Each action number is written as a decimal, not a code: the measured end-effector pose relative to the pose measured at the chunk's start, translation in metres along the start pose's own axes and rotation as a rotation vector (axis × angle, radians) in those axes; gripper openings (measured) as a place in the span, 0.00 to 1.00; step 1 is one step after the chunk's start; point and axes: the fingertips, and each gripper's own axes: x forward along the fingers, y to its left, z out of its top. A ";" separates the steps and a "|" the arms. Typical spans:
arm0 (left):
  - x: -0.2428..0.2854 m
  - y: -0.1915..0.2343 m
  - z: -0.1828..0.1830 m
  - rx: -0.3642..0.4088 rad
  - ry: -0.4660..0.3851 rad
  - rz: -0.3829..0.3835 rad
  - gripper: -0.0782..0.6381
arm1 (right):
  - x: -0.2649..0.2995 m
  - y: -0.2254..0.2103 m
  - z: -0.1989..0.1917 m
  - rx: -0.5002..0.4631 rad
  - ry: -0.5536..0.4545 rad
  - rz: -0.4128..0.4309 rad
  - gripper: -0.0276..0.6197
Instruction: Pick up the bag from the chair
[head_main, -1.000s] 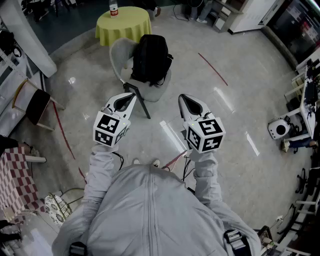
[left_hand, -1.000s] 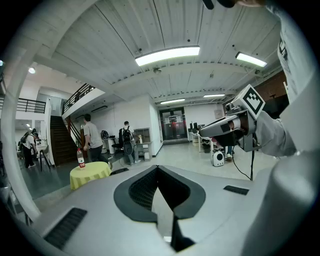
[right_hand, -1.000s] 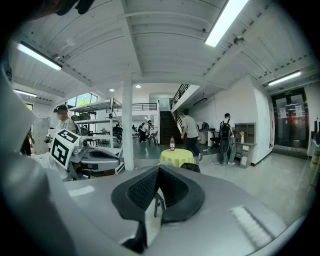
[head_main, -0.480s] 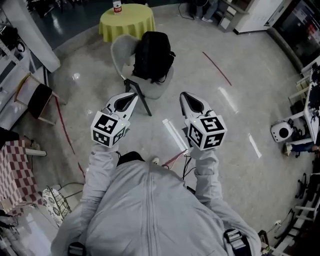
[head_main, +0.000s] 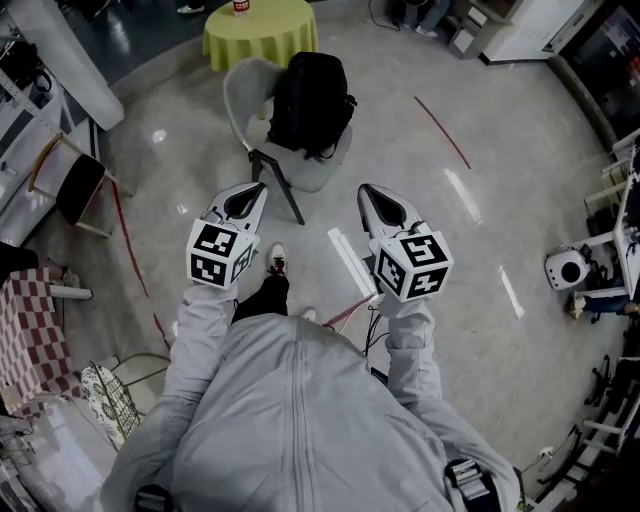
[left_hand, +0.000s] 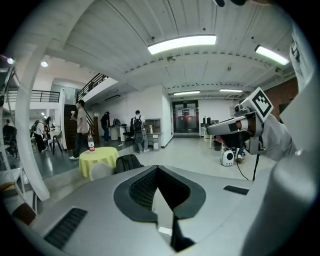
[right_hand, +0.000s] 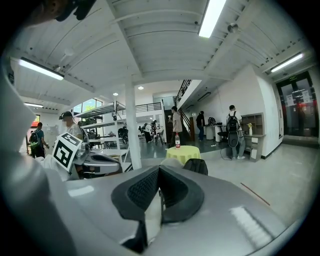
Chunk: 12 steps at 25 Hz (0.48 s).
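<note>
A black backpack (head_main: 312, 100) stands upright on the seat of a pale grey chair (head_main: 243, 90), straight ahead on the floor in the head view. My left gripper (head_main: 256, 189) and right gripper (head_main: 366, 192) are held side by side at chest height, well short of the chair and touching nothing. Both are shut with nothing between the jaws. In the left gripper view, the backpack (left_hand: 129, 162) shows just over my left gripper (left_hand: 157, 168), with the chair (left_hand: 99, 170) beside it. In the right gripper view, the backpack (right_hand: 196, 165) peeks over my right gripper (right_hand: 159, 169).
A round yellow table (head_main: 258, 30) with a bottle (head_main: 240, 5) stands behind the chair. A folding chair (head_main: 72, 190) and a checked cloth (head_main: 30, 335) are at the left, a small white robot (head_main: 565, 268) at the right. People stand far back (right_hand: 233, 131).
The person has stepped forward with one foot now showing. The chair and backpack have come a little closer. Both grippers stay shut in the same pose.
</note>
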 end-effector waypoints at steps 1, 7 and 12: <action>0.004 0.005 -0.003 -0.021 0.015 0.005 0.12 | 0.005 -0.002 -0.001 0.001 0.005 0.006 0.05; 0.036 0.032 0.010 -0.089 -0.050 0.010 0.12 | 0.042 -0.025 0.009 -0.034 -0.005 0.006 0.06; 0.085 0.062 0.018 -0.127 -0.051 -0.016 0.12 | 0.092 -0.052 0.022 -0.037 0.003 0.033 0.06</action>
